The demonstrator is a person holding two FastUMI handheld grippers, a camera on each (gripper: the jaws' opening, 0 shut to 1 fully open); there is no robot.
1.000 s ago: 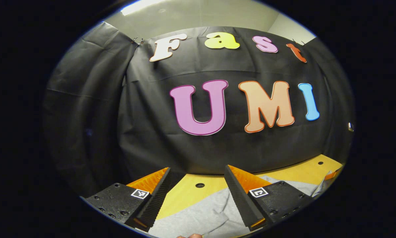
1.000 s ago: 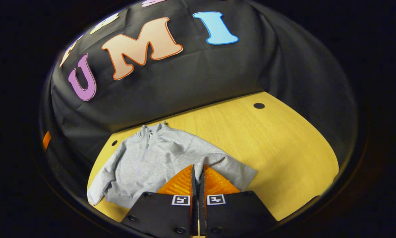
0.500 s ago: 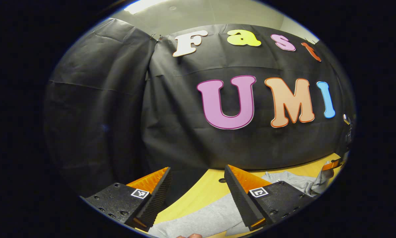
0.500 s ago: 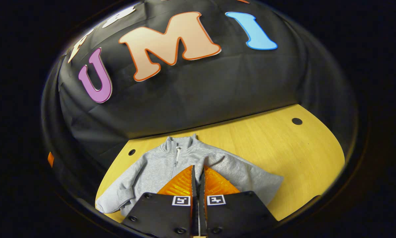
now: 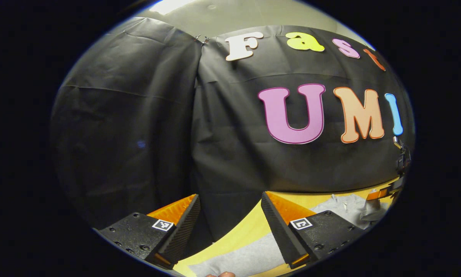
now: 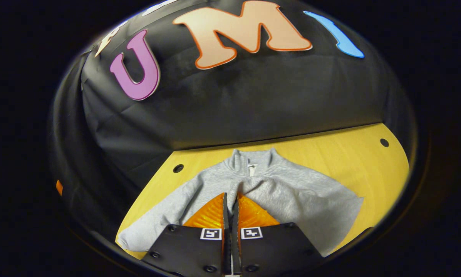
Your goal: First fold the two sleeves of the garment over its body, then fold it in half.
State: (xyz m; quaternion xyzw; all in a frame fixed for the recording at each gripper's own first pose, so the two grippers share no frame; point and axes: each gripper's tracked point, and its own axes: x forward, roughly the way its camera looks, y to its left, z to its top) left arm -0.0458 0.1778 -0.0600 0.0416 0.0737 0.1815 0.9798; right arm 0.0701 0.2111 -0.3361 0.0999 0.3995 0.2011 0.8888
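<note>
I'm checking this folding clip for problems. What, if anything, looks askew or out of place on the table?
Nothing stands out. The grey garment lies on the yellow table, collar toward the booth wall; its bunching near the right tongs, which are shut on a fold of it, fits a fold in progress. The left tongs are open, holding nothing.

The garment (image 6: 222, 184) is a soft gray sweatshirt with a stand-up collar (image 6: 253, 157) and a short zipper at the neck. It lies flat on the yellow wooden table, collar toward the black wall. One sleeve (image 6: 292, 192) is folded across its chest. The other sleeve (image 6: 149, 227) stretches out to the side.
</note>
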